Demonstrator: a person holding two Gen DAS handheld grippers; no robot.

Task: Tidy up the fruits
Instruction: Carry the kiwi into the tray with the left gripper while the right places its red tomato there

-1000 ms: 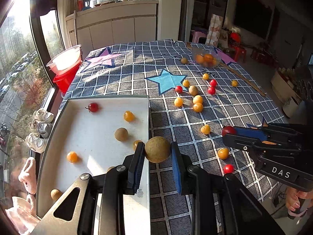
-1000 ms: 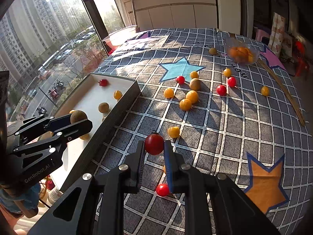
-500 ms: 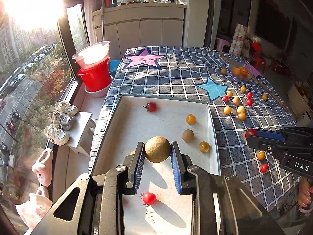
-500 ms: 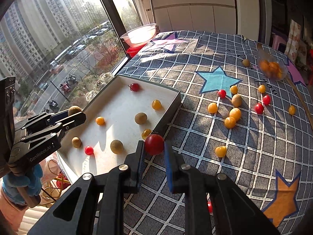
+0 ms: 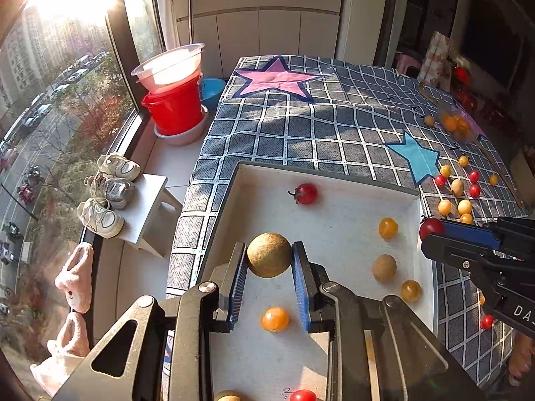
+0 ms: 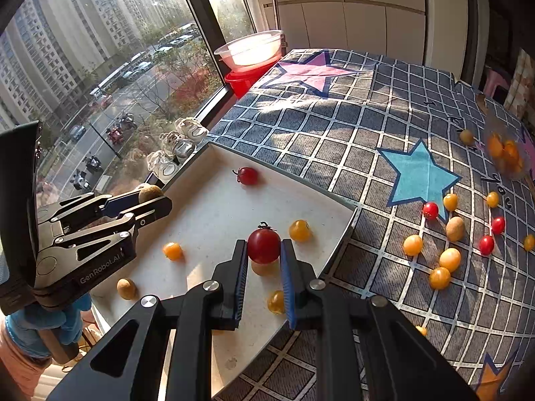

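Left claw (image 5: 269,260) pinches brown fruit (image 5: 269,254), right claw (image 6: 264,252) red tomato (image 6: 263,245), above tray (image 5: 334,230).

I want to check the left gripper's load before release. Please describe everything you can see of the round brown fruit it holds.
The brown fruit is round, tan-brown, with a dull, finely speckled, rough-looking skin, perhaps a longan. It looks whole and undamaged. The left gripper is shut on it: the two blue ribbed pads press its left and right sides. It is held in the air above the white tray, touching nothing else. In the right wrist view only its top shows.
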